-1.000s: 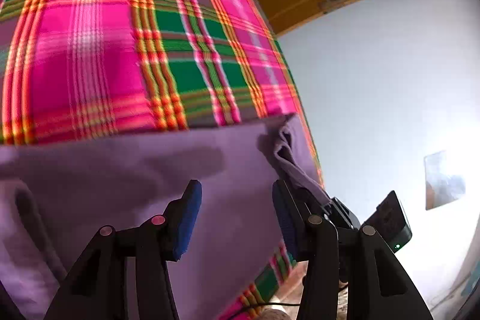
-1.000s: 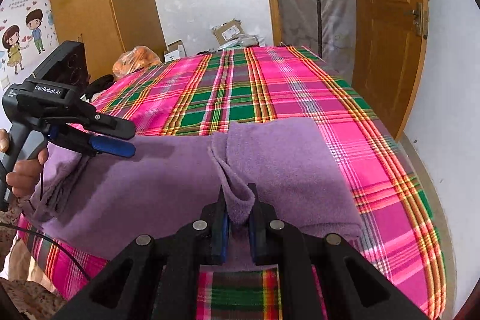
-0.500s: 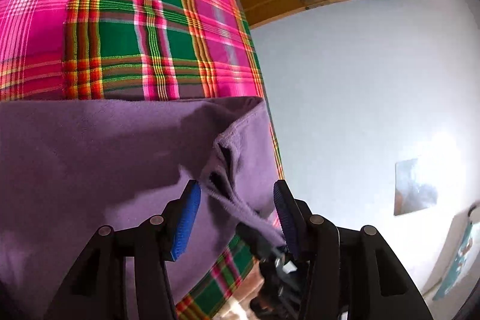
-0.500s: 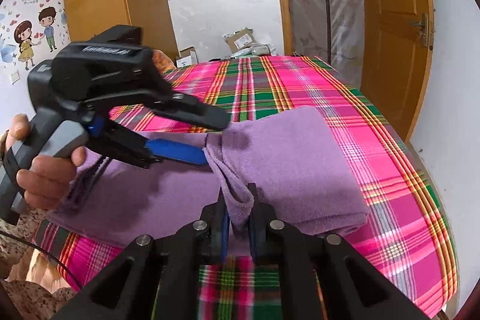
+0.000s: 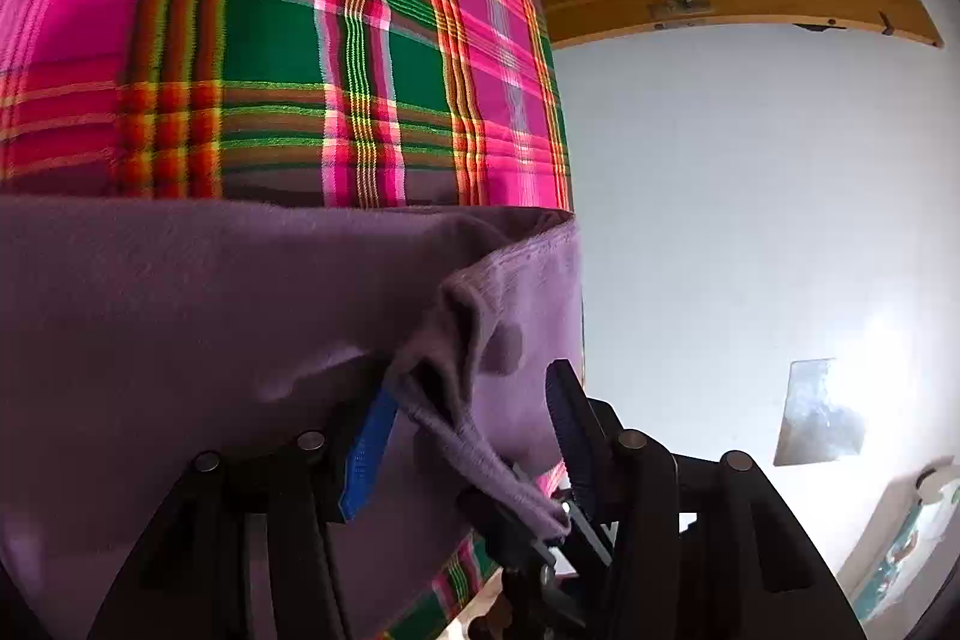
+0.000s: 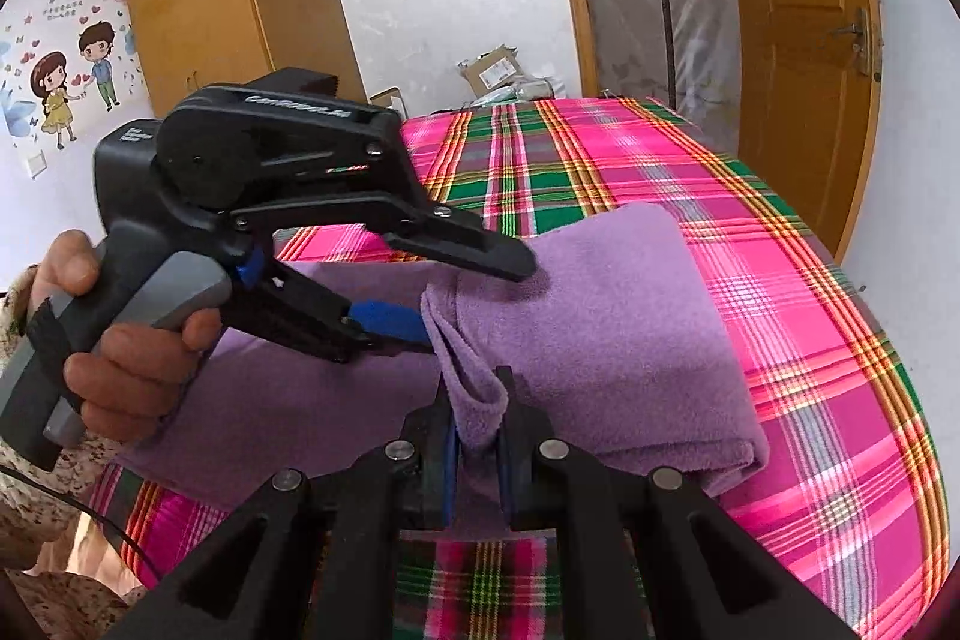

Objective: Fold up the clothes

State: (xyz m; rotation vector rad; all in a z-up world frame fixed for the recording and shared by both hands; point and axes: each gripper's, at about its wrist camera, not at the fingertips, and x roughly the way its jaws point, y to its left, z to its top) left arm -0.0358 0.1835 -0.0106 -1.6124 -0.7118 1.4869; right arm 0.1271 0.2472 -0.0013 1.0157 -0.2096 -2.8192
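Soft purple fleece garment (image 6: 600,328) hides left gripper's (image 6: 474,301) lower fingertip; person's sleeve (image 6: 36,514) cut off by edge.

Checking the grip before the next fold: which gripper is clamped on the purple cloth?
The right gripper, pinching a raised fold of the purple cloth; the left gripper is open.

The purple garment (image 6: 600,340) is soft, matt, fleecy cloth. Under it the plaid bedsheet (image 6: 780,280) is smooth woven fabric. The left gripper (image 6: 462,298) is matt black plastic with blue ribbed pads (image 5: 367,451). The door (image 6: 798,40) is glossy varnished wood.
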